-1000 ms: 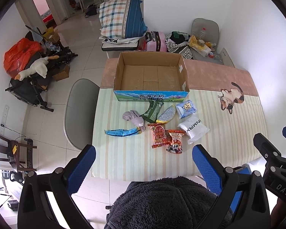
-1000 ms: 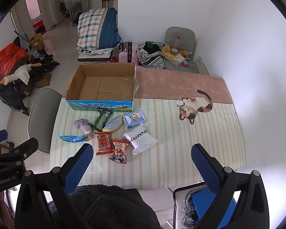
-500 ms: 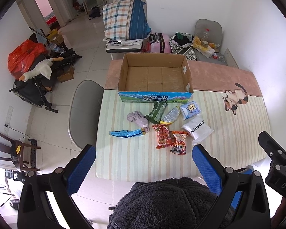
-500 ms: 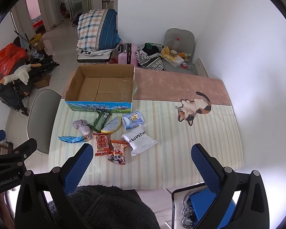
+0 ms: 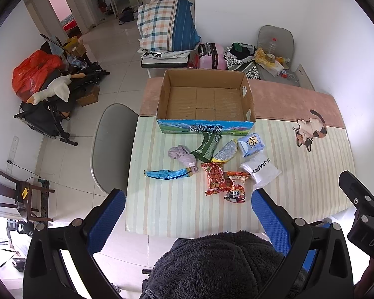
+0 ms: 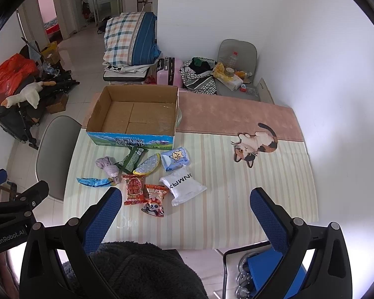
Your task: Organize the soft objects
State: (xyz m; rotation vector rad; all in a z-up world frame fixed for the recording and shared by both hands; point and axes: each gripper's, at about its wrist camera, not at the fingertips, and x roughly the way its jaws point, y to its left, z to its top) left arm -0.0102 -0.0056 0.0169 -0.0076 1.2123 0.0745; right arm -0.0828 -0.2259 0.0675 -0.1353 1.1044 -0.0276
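Up high, well above the table (image 5: 311, 174), the left gripper (image 5: 187, 214) hangs with its blue-padded fingers (image 5: 107, 214) spread wide and nothing between them; the right gripper (image 6: 184, 211) does the same, its fingers (image 6: 269, 216) equally far apart and bare. Below them, on the striped part of the tablecloth, the soft things lie in a loose cluster just in front of an open cardboard box (image 5: 205, 99). Nearest the grippers sit a panda snack bag (image 5: 235, 186) and a red snack packet (image 5: 215, 178), touching each other, with a white pouch (image 5: 260, 169) just beside them on the right. On the left lies a blue wrapper (image 5: 165, 174), its end touching a bundle of lilac cloth (image 5: 183, 154). Closer to the box are a green packet (image 5: 207, 147), a silver-and-yellow pouch (image 5: 224, 152) and a light blue tissue pack (image 5: 250, 144). Well apart, a cat figure (image 5: 310, 128) is printed on the cloth. A grey chair (image 5: 112, 144) stands at the table's left side.
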